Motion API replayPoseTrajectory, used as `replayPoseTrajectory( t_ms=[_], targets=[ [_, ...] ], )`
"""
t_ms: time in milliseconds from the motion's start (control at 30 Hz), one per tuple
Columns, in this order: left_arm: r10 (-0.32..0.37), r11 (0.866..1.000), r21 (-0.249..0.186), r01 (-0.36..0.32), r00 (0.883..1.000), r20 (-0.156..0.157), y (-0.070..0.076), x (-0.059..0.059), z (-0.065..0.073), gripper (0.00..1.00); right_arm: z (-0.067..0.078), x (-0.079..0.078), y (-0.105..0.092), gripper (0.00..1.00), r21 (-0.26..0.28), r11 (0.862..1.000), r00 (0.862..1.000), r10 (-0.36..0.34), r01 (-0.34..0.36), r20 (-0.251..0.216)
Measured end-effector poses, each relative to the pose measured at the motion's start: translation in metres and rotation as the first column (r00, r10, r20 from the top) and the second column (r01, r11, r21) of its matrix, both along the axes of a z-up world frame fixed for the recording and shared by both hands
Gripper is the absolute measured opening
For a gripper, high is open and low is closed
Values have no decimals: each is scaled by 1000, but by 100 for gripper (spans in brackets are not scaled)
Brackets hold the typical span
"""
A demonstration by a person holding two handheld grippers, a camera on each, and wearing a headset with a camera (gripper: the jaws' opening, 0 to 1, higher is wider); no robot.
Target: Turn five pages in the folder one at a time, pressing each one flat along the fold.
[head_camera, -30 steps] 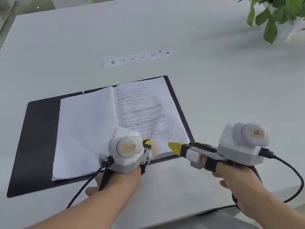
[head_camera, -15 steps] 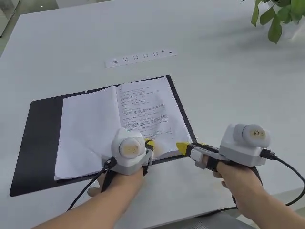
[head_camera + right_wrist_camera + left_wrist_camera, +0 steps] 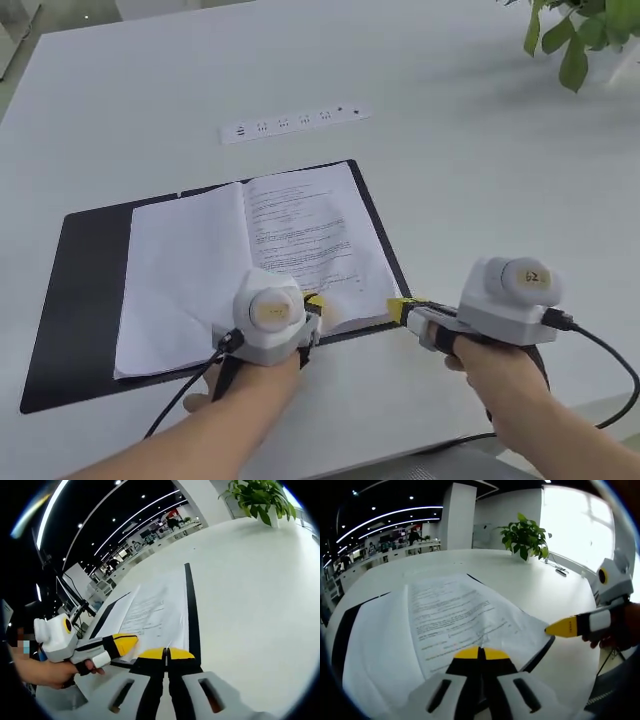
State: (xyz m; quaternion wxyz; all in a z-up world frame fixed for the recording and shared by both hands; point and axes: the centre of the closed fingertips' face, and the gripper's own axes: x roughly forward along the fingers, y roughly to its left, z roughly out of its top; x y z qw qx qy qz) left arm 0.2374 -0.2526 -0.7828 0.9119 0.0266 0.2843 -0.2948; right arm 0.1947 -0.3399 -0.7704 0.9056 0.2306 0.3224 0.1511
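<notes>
A black folder [image 3: 85, 300] lies open on the white table, with a blank page [image 3: 185, 270] on its left and a printed page [image 3: 300, 230] on its right. My left gripper [image 3: 313, 301] is shut, and its yellow tips rest on the lower edge of the printed page [image 3: 455, 620] close to the fold. My right gripper [image 3: 397, 308] is shut too, with nothing between its jaws. It hovers just off the folder's lower right corner [image 3: 192, 630]. The left gripper view catches the right gripper [image 3: 563, 627] at its right side. The left gripper [image 3: 122, 641] appears at the left of the right gripper view.
A white power strip [image 3: 295, 122] lies on the table beyond the folder. A potted plant [image 3: 580, 35] stands at the far right corner. Cables trail from both grippers toward the near table edge. Bare table surrounds the folder on the right and far sides.
My right gripper has drawn back to the right, off the printed page's lower corner. The left gripper has stayed on the page's lower edge.
</notes>
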Motion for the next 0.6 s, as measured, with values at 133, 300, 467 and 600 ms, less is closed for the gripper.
replayPoseTrajectory(
  t_ms=[133, 300, 467, 600],
  targets=[
    [13, 1000, -23, -14, 1000, -16, 0, 0, 1, 0, -1, 0, -1, 0, 10, 1000, 1000, -13, 13, -11],
    [-37, 999, 6, 37, 999, -27, 2, -7, 4, 4, 13, 0, 1, 0, 42, 999, 1000, -5, 4, 11],
    [-64, 997, 33, 66, 996, -56, 15, -19, 8, 17, 28, 0, 6, 0, 66, 998, 999, 9, -11, 42],
    [-82, 994, 64, 86, 995, -54, 33, -29, 19, 20, 47, 1, 14, 0, 92, 996, 997, 16, -24, 81]
  ],
)
